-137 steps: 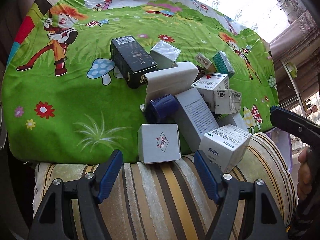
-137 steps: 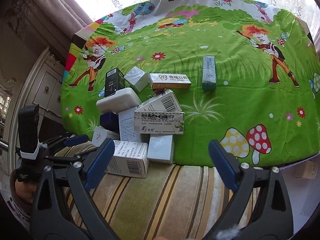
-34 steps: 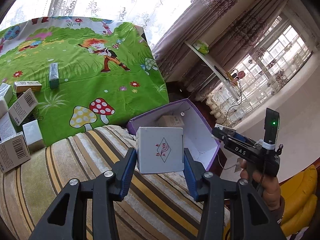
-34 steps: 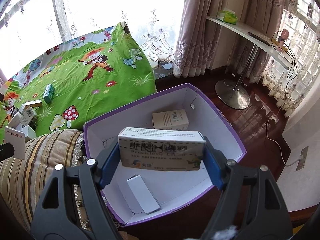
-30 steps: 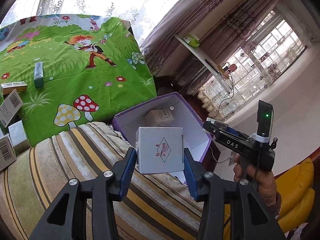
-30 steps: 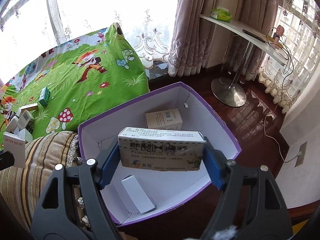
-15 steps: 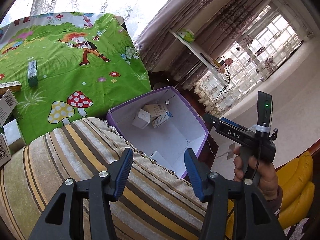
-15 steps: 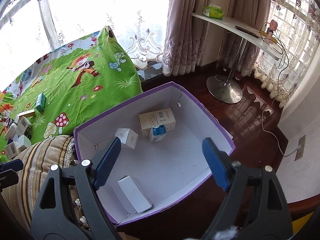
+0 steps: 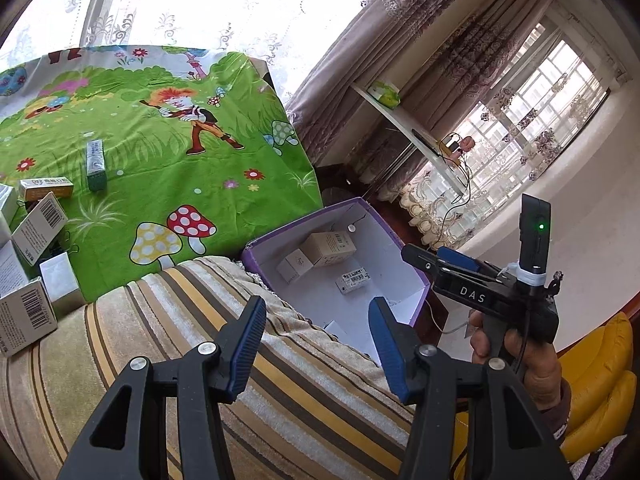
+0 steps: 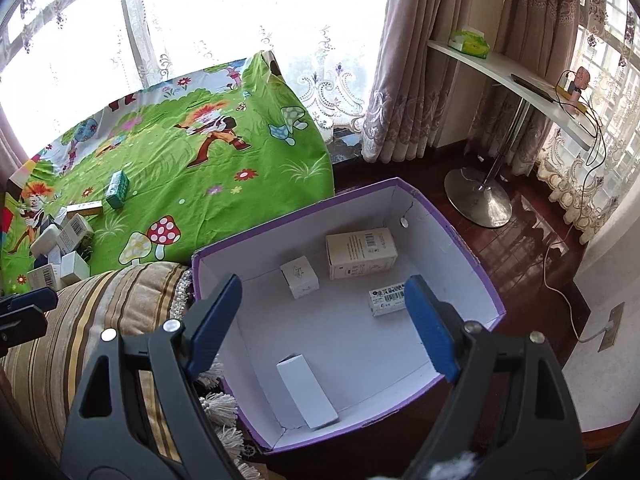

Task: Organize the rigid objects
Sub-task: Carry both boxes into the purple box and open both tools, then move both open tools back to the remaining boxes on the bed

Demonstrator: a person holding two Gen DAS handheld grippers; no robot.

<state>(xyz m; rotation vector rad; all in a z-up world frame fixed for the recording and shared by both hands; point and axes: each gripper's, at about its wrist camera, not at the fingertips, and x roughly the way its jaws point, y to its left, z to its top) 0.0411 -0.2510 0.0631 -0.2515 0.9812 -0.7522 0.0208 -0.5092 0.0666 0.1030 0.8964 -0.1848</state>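
A purple cardboard box (image 10: 472, 264) with a white inside stands on the floor beside the bed; it also shows in the left wrist view (image 9: 260, 254). In it lie a small white cube box (image 10: 299, 277), a larger beige carton (image 10: 361, 253), a small barcode box (image 10: 387, 300) and a flat white box (image 10: 306, 390). My right gripper (image 10: 322, 330) is open and empty above the purple box. My left gripper (image 9: 318, 346) is open and empty over the striped blanket (image 9: 160, 360). Several more boxes (image 9: 36, 232) lie on the green cartoon sheet (image 9: 160, 168).
A teal box (image 10: 117, 189) lies apart on the green sheet (image 10: 208, 176). A round metal stand base (image 10: 478, 197) and a white shelf (image 10: 516, 80) are right of the purple box. A cable (image 10: 560, 280) runs across the dark wood floor. Yellow cushions (image 9: 600, 380) are at the right.
Both grippers have opened and let go: the white cube box and the barcode box now lie in the purple box. Both grippers have drawn back a little.
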